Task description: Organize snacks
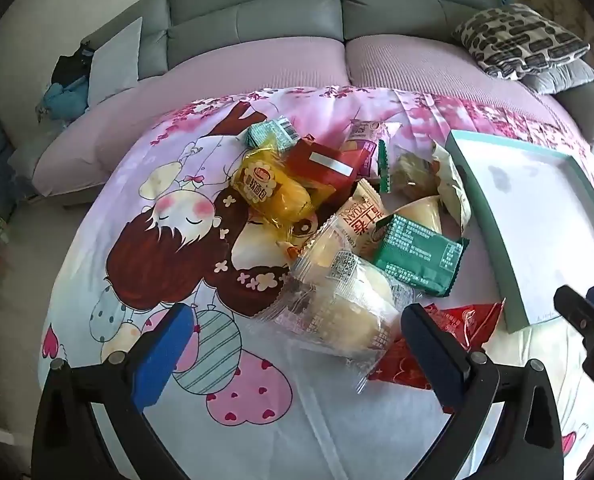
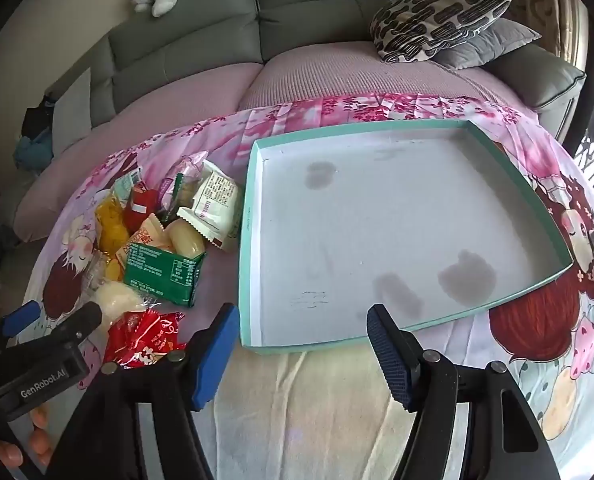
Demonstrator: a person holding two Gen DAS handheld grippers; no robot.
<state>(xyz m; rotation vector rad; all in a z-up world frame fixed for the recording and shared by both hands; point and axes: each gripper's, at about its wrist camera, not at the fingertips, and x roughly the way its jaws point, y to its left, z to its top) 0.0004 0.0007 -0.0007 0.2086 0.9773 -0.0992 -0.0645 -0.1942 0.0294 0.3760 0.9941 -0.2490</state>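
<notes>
Snack packets heaped on the desk, left of an empty tray, both tongs open over them.

The clear-wrapped bun [image 1: 337, 300] lies nearest in the pile [image 2: 157, 240], between the spread fingers of the left tongs [image 1: 293, 364], which hold nothing; it looks light and soft, its film slippery and crinkly, so a gentle pinch across the middle or on a crimped end seems safest. The green packet [image 1: 417, 252] looks flatter and firmer; its back print is too small to read. The yellow bun pack [image 1: 271, 192] carries a round red logo and Chinese characters, not legible. The right tongs [image 2: 303, 356], part open and empty, hover at the near edge of the teal-rimmed tray [image 2: 249, 240]. "GenRobot.AI" is printed on the left tongs' body.
</notes>
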